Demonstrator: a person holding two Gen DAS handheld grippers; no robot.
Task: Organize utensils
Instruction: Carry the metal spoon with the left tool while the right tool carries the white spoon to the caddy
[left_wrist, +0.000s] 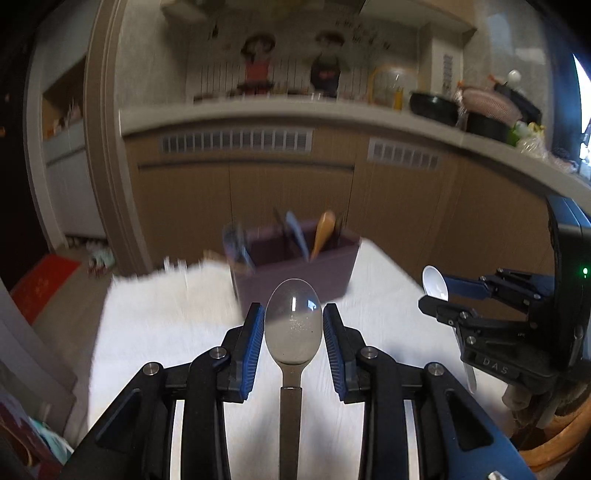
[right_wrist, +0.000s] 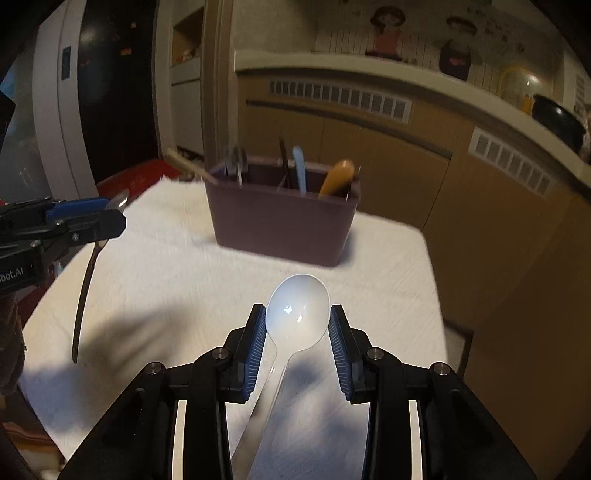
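Maroon plastic holder (left_wrist: 295, 266), stocked with an orange-handled utensil (left_wrist: 323, 232) and others, is seen beyond the left gripper (left_wrist: 293, 321), pinching a metal spoon (left_wrist: 293, 325). On the right view, a white plastic spoon (right_wrist: 297, 314) is clamped by the right gripper (right_wrist: 297, 325) above the white cloth (right_wrist: 147, 277).

White cloth (left_wrist: 155, 314) is lying under the left tongs (left_wrist: 294, 308). Brown cabinets w/ vent grilles (left_wrist: 236, 142) are running across beyond them. Black pots (left_wrist: 434, 107) are sitting on the counter up-right, cartoon pic (left_wrist: 258, 62) is hanging above, and red mat (left_wrist: 40, 284) is lying far left on the floor.
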